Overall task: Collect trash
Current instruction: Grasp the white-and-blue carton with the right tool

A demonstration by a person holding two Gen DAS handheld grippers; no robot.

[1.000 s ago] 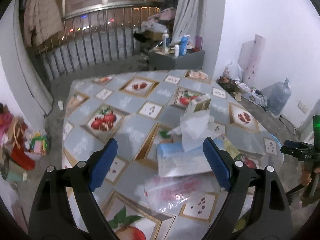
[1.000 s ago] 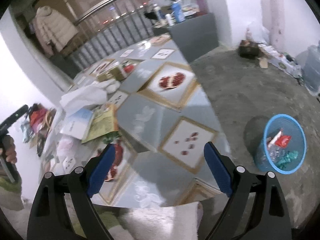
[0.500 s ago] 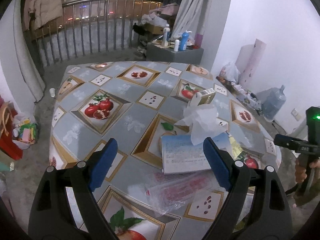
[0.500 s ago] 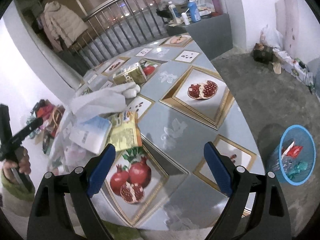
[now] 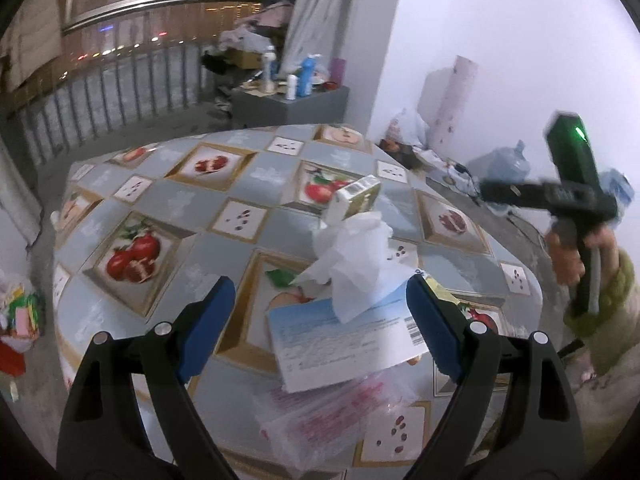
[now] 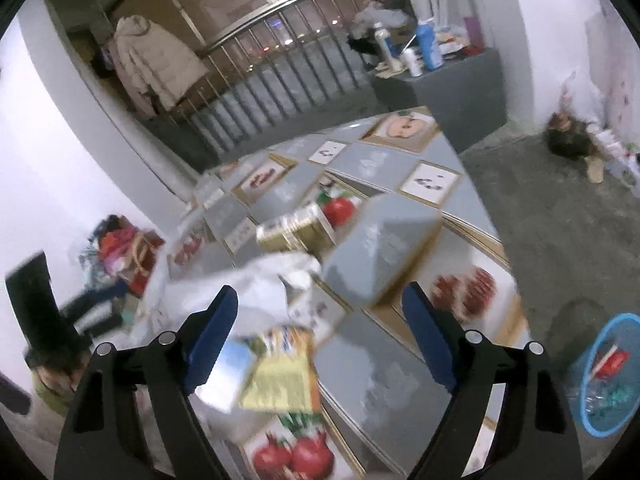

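Note:
A pile of trash lies on the fruit-patterned table (image 5: 168,200): a crumpled white tissue (image 5: 352,256), a blue-and-white flat package (image 5: 344,340), a clear pink-printed wrapper (image 5: 320,416) and a gold carton (image 5: 356,196). My left gripper (image 5: 320,328) is open, hovering just before the package. My right gripper (image 6: 316,340) is open and empty above a yellow-green packet (image 6: 280,376), the tissue (image 6: 256,284) and the carton (image 6: 296,228). The right gripper's black body (image 5: 568,184) shows in the left wrist view.
A blue mesh trash basket (image 6: 612,376) with some trash stands on the floor right of the table. A grey cabinet (image 5: 288,104) with bottles is behind the table. A railing (image 6: 280,76), a water jug (image 5: 504,164) and floor clutter (image 6: 120,248) surround it.
Both grippers moved closer to the trash pile. The right gripper swung left toward the tissue and carton, with motion blur. Both stay open and empty.

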